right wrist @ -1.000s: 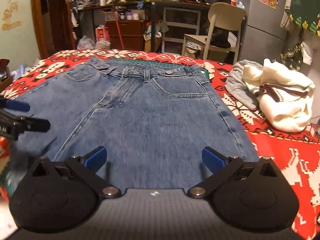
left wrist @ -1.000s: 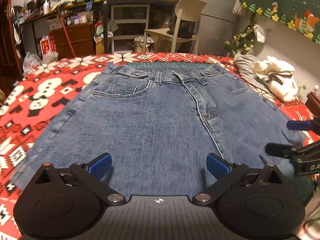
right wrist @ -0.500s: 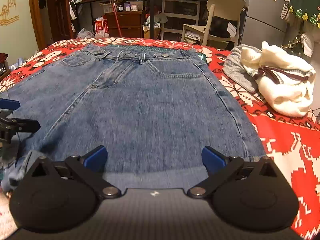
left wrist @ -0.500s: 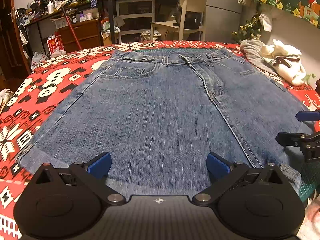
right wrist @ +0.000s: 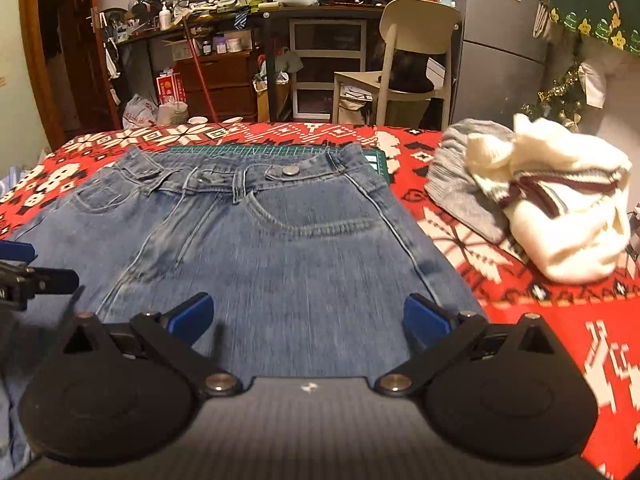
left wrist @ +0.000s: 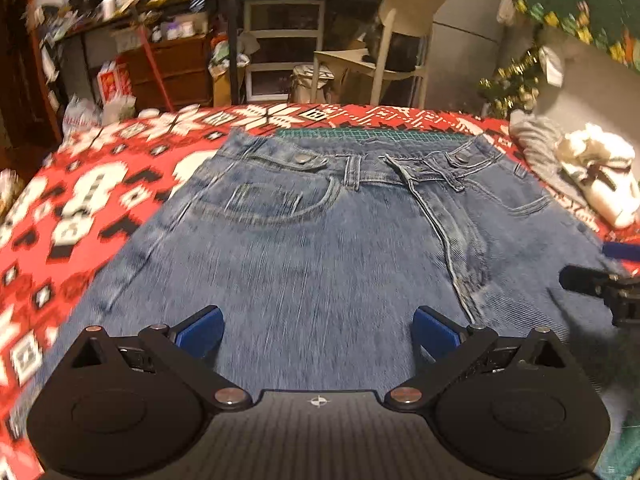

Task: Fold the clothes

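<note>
Blue denim jeans [left wrist: 320,248] lie flat on the red patterned worktop [left wrist: 80,184]; left hand-held gripper [left wrist: 318,330] and right hand-held gripper [right wrist: 306,316] gape wide above them, seemingly not touching.

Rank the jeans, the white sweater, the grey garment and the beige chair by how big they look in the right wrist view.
1. jeans, by far the largest.
2. white sweater.
3. beige chair, though it stands farther back, so its rank against the sweater is unsure.
4. grey garment, partly hidden behind the sweater.
</note>
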The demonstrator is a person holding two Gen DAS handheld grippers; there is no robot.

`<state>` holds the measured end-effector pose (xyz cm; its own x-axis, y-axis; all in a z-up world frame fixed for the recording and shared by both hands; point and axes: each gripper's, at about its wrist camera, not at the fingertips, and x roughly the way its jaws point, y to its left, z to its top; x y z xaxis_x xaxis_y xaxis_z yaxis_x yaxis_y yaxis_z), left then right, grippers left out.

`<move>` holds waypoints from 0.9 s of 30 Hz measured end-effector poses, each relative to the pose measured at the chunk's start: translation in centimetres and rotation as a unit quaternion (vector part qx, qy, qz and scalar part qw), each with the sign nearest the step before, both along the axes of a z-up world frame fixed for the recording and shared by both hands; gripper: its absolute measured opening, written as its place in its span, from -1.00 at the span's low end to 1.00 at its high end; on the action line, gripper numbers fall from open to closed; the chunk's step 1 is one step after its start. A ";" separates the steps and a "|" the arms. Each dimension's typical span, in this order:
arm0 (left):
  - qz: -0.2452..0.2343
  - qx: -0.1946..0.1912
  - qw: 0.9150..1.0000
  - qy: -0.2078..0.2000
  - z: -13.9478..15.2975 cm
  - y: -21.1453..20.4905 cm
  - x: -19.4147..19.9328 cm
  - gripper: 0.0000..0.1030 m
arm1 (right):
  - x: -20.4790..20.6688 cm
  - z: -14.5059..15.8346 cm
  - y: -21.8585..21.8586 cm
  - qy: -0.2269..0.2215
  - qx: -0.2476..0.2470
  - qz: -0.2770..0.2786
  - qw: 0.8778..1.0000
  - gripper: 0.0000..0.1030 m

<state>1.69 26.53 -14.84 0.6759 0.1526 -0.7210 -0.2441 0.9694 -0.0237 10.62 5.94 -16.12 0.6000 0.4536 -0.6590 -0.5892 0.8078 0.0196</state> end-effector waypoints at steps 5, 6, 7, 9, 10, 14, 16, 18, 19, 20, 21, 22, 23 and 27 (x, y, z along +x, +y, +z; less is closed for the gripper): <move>-0.005 0.003 1.000 0.011 -0.7 0.1 0.7 0.99 | 0.8 -1.0 2.1 0.010 -0.031 0.016 0.999 0.99; -0.006 0.006 1.000 0.008 -0.8 0.1 0.5 0.99 | 0.8 -1.2 2.3 0.009 -0.037 0.017 0.999 0.99; -0.006 0.008 1.000 0.006 -0.8 0.0 0.3 0.99 | 0.8 -1.4 2.4 0.008 -0.042 0.019 0.999 0.99; -0.008 0.012 1.000 0.002 -0.9 -0.2 -0.2 1.00 | 0.6 -1.4 2.1 0.013 -0.042 0.022 0.999 0.99; -0.008 0.014 1.000 0.001 -0.9 -0.3 -0.5 1.00 | 0.4 -1.5 1.9 0.015 -0.042 0.023 0.999 0.99; -0.005 0.018 1.000 -0.002 -0.9 -0.6 -1.6 1.00 | -0.5 -1.4 0.9 0.028 -0.042 0.028 0.998 0.99; -0.005 0.018 1.000 -0.004 -0.9 -0.8 -2.3 1.00 | -1.2 -1.4 0.5 0.026 -0.044 0.035 0.998 0.99; -0.005 0.018 1.000 -0.007 -1.0 -0.9 -3.0 1.00 | -2.0 -1.3 0.0 0.027 -0.047 0.039 0.998 0.99; -0.004 0.018 1.000 -0.008 -1.0 -1.0 -3.3 1.00 | -2.2 -1.2 -0.2 0.029 -0.048 0.037 0.998 0.99; -0.004 0.019 1.000 -0.010 -1.0 -1.1 -3.7 1.00 | -2.5 -1.1 -0.5 0.031 -0.048 0.035 0.998 0.99; -0.002 0.020 1.000 -0.012 -1.0 -1.3 -4.0 1.00 | -2.7 -1.1 -0.7 0.033 -0.049 0.033 0.998 0.99; 0.000 0.019 1.000 -0.013 -1.1 -1.4 -4.3 1.00 | -3.0 -1.1 -0.9 0.033 -0.049 0.034 0.998 0.99; 0.002 0.018 1.000 -0.015 -1.1 -1.5 -4.6 1.00 | -3.4 -1.0 -1.1 0.033 -0.049 0.034 0.998 0.99; 0.002 0.016 1.000 -0.011 -1.0 -1.8 -5.2 1.00 | -4.1 -0.9 -1.5 0.038 -0.056 0.043 0.997 0.99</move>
<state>-3.52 24.77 -15.85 0.6904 0.1772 -0.7014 -0.2472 0.9690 0.0015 6.51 4.44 -17.06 0.5093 0.4221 -0.7500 -0.6564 0.7541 -0.0213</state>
